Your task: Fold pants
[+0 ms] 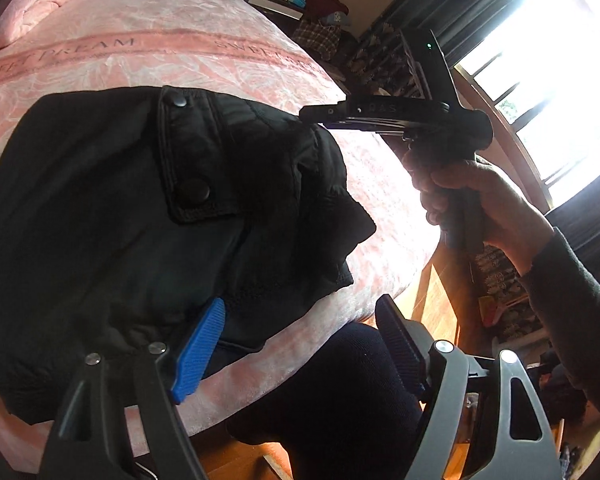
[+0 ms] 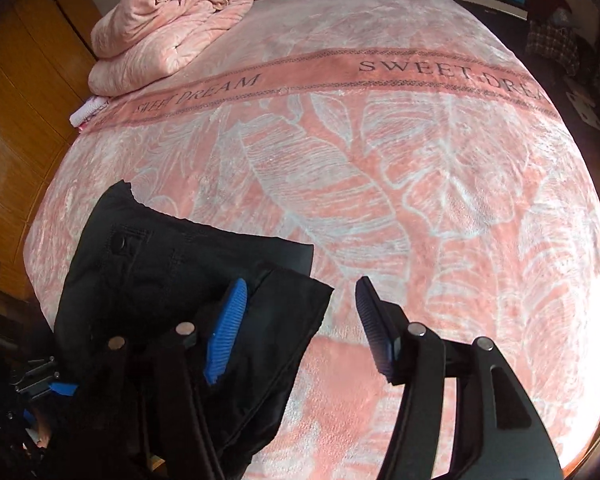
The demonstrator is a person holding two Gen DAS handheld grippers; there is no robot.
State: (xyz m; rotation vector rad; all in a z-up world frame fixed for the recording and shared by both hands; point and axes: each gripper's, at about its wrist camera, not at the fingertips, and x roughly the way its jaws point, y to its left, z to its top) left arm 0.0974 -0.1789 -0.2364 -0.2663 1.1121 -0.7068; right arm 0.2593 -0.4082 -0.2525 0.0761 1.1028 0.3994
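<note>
My black fabric pants (image 1: 140, 208) sit bunched in a compact fold on the pink leaf-print bed (image 2: 380, 200), probably near done, both left claw (image 1: 300, 340) and right claw (image 2: 300, 320) released, gripping nothing.

My left hand-held gripper (image 1: 300, 340) gapes wide at 6 o'clock; folded black pants (image 1: 140, 208) on pink bed (image 1: 180, 52); right hand-held gripper (image 1: 312, 113) at 2 o'clock.

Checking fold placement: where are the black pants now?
Black pants lie bunched on the pink bedspread near its front-left edge, lower left in the right wrist view.
</note>
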